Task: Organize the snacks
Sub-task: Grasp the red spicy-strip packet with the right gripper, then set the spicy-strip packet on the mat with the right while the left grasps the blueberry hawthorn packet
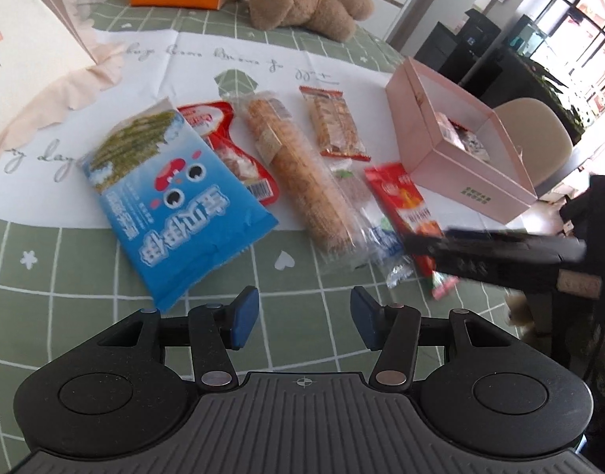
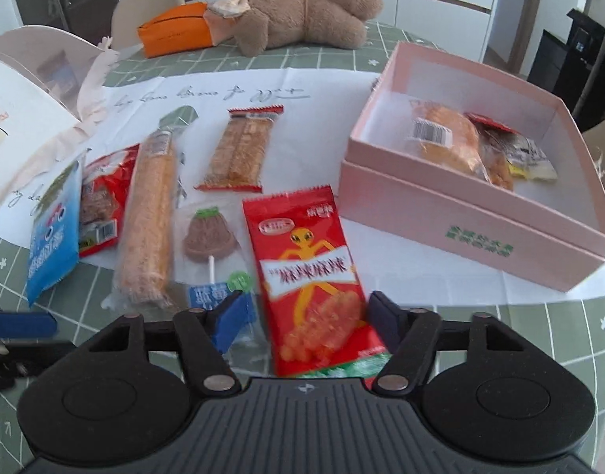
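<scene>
Right gripper straddled the red foil snack packet with an orange alien figure, jaws apart, contact unclear. Left gripper stood wide open and empty. Only the right wrist view showed snacks inside the pink cardboard box, just right of the packet.

Our left gripper hangs at bottom centre of its view, jaws wide and empty; our right gripper tilts down, jaws parted, grip unclear.
</scene>
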The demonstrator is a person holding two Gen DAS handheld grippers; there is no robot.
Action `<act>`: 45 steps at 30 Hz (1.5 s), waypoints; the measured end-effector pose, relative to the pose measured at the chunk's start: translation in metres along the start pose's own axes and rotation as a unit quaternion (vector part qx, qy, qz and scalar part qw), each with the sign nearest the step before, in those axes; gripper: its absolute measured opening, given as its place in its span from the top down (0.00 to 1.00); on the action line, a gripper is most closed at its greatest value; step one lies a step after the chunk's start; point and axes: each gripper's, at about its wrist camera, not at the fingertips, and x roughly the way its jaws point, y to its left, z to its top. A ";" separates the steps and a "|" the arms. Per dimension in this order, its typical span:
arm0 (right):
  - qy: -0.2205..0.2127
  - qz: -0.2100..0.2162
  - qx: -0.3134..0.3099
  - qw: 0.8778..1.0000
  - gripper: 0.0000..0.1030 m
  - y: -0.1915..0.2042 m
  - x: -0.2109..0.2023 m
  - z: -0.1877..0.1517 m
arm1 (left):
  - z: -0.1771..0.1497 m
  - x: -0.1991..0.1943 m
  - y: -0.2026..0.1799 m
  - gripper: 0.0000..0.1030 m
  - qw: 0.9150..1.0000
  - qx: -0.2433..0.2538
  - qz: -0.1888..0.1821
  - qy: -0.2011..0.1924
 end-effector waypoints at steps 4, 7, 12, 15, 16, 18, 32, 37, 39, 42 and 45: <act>0.008 0.007 0.015 1.000 0.48 -0.010 -0.013 -0.018 | 0.007 -0.006 0.008 0.45 1.000 -0.007 0.010 -0.021; 0.010 0.001 0.018 1.000 0.48 -0.014 -0.022 -0.033 | 0.013 -0.010 0.017 0.45 0.999 -0.018 0.028 -0.031; 0.011 -0.009 0.040 0.999 0.48 -0.024 -0.030 -0.044 | 0.020 -0.011 0.006 0.46 1.000 -0.013 -0.010 -0.018; 0.009 -0.016 0.051 0.999 0.47 -0.027 -0.032 -0.050 | 0.022 -0.005 -0.021 0.46 0.998 0.010 -0.056 -0.001; 0.007 -0.019 0.051 0.999 0.47 -0.027 -0.034 -0.052 | 0.024 -0.001 -0.031 0.46 0.998 0.015 -0.069 0.006; 0.003 -0.023 0.050 0.998 0.46 -0.028 -0.036 -0.058 | 0.030 0.011 -0.052 0.46 0.996 0.027 -0.087 0.014; -0.030 -0.047 0.047 0.997 0.38 -0.028 -0.047 -0.089 | 0.070 0.078 -0.086 0.49 0.992 0.089 0.091 -0.014; -0.038 -0.047 0.047 0.997 0.31 -0.028 -0.046 -0.093 | 0.062 0.100 -0.092 0.43 0.984 0.127 0.120 0.022; -0.041 -0.048 0.049 0.997 0.29 -0.028 -0.046 -0.095 | 0.059 0.099 -0.091 0.44 0.983 0.135 0.123 0.017; -0.046 -0.049 0.048 0.997 0.25 -0.028 -0.047 -0.100 | 0.053 0.092 -0.085 0.56 0.986 0.136 0.095 0.012; -0.049 -0.048 0.049 0.996 0.22 -0.029 -0.049 -0.104 | 0.039 0.081 -0.079 0.59 0.988 0.140 0.060 0.011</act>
